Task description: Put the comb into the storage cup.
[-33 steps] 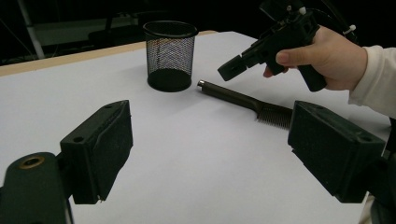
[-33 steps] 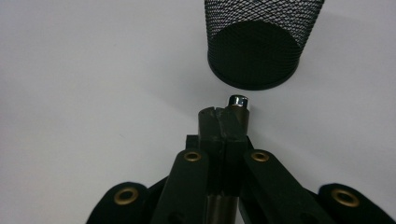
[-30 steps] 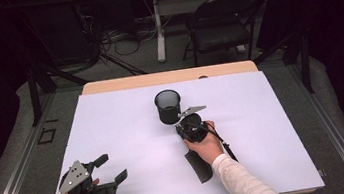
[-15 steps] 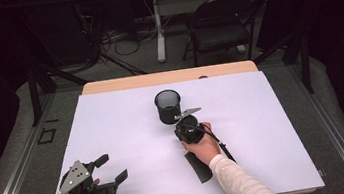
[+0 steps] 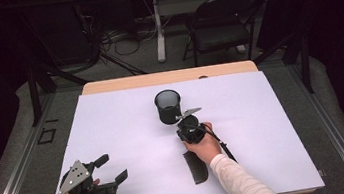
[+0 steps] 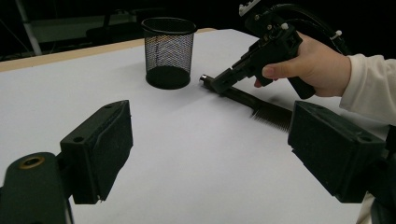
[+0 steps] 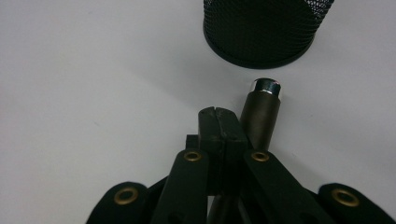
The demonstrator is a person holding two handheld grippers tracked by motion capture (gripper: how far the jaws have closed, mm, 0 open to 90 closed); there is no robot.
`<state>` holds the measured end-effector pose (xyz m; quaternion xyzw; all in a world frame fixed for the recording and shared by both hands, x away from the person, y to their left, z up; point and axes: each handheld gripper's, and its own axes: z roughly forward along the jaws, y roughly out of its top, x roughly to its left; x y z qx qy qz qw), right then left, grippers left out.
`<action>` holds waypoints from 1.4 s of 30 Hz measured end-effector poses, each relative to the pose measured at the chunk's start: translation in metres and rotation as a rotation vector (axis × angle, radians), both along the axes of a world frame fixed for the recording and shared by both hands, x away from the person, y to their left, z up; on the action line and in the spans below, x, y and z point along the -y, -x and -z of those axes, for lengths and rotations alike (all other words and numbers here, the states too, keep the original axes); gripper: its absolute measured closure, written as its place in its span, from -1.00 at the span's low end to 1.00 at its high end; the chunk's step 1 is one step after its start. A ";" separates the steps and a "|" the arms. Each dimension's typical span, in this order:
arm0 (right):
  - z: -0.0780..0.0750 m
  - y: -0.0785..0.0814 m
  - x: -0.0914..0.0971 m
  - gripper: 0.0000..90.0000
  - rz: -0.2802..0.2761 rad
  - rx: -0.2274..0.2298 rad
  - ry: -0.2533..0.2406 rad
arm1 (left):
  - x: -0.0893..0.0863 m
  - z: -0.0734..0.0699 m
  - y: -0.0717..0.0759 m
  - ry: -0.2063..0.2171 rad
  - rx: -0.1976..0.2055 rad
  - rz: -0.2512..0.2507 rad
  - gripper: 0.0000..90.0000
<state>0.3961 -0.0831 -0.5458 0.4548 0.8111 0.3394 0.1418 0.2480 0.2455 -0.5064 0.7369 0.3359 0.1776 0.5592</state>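
High view — left gripper point(image 5: 111, 169) at the near left of the table point(image 5: 275, 129), jaws apart, empty; right gripper point(image 5: 186, 120) just beside the mesh cup point(image 5: 168, 106).

Left gripper view — brush point(image 6: 261, 106) lying flat on the table, handle end toward the cup.

Right gripper view — jaws pressed together, beside the brush handle point(image 7: 261, 112), holding nothing.

Fingers point(image 7: 223, 122) closed — brush handle point(image 7: 261, 114) beside, near mesh cup point(image 7: 264, 30).
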 end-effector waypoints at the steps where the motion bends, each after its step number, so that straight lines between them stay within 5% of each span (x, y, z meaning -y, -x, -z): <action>1: 0.000 0.000 0.001 1.00 0.001 0.002 -0.004 | 0.000 0.000 0.000 -0.002 -0.002 0.001 -0.69; 42: 0.001 0.008 0.026 1.00 0.054 -0.036 0.035 | 0.001 0.001 0.000 -0.004 -0.006 0.002 -0.69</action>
